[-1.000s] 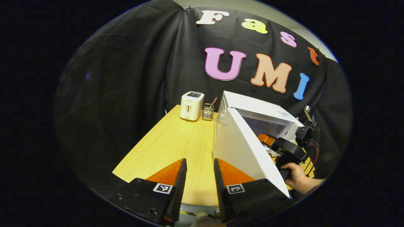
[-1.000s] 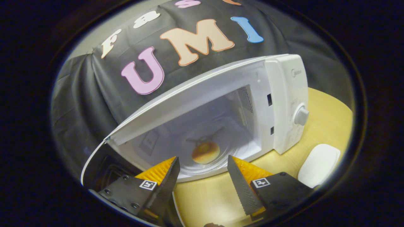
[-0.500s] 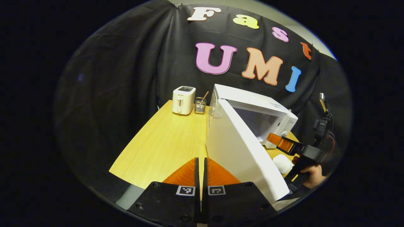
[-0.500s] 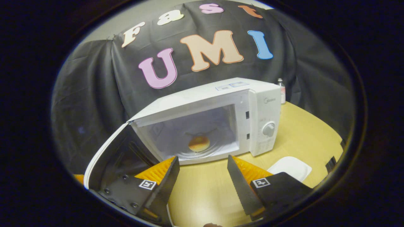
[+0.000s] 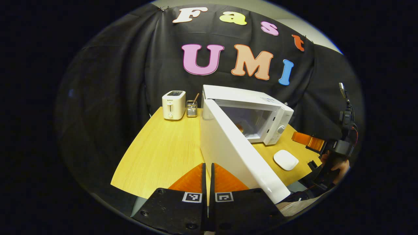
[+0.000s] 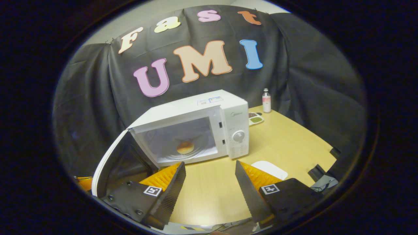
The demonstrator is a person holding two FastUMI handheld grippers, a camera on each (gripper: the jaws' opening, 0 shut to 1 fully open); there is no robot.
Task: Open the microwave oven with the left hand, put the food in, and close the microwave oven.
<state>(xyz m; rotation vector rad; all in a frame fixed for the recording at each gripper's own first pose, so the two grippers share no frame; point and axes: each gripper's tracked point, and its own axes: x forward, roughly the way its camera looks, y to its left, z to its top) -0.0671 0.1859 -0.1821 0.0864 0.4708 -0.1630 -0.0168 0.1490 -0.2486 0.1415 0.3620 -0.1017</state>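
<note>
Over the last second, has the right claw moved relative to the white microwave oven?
Yes. The right claw has backed away from the white microwave oven, which looks smaller now, with the round browned bun left inside.

Food type too small to tell; door partly behind right gripper's finger.

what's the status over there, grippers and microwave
Left gripper shut, empty, by the open microwave door. Right gripper open, empty, clear of the cavity. Bun sits inside the microwave. Door's swing path looks clear.

White microwave stands door wide open, round bun inside.
</note>
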